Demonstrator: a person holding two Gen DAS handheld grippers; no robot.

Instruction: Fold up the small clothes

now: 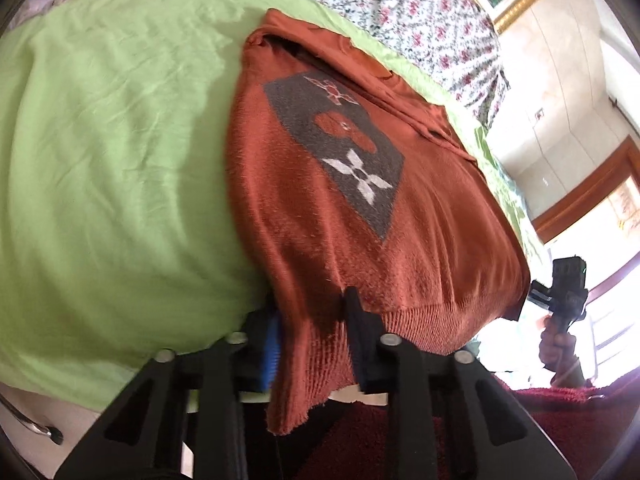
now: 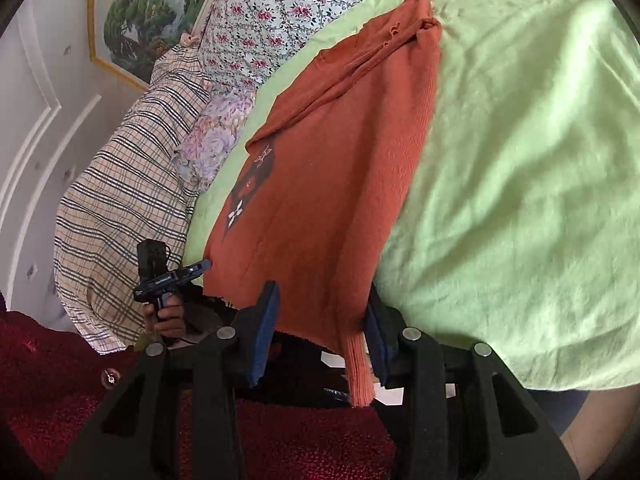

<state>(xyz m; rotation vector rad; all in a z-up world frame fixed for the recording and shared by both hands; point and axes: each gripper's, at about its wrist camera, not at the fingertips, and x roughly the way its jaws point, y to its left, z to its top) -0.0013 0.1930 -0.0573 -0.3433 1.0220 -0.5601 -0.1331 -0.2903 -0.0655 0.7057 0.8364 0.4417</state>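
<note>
Bare green sheet [image 1: 112, 168] lies open beside the orange sweater [image 1: 320, 216]; pillows [image 2: 132, 216] crowd its far side.

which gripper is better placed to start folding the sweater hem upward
Left. The left gripper has the sweater hem filling its fingers; the right gripper has only a narrow corner strip.

Bright daylight, window glare, fisheye-warped edges, slight blur.

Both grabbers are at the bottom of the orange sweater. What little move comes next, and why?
Probably close on the hem and lift it toward the collar. The left gripper and right gripper each have the ribbed hem between open fingers, at opposite corners. The orange sweater lies flat on the green sheet with its sleeves already folded in, so halving it looks next.
</note>
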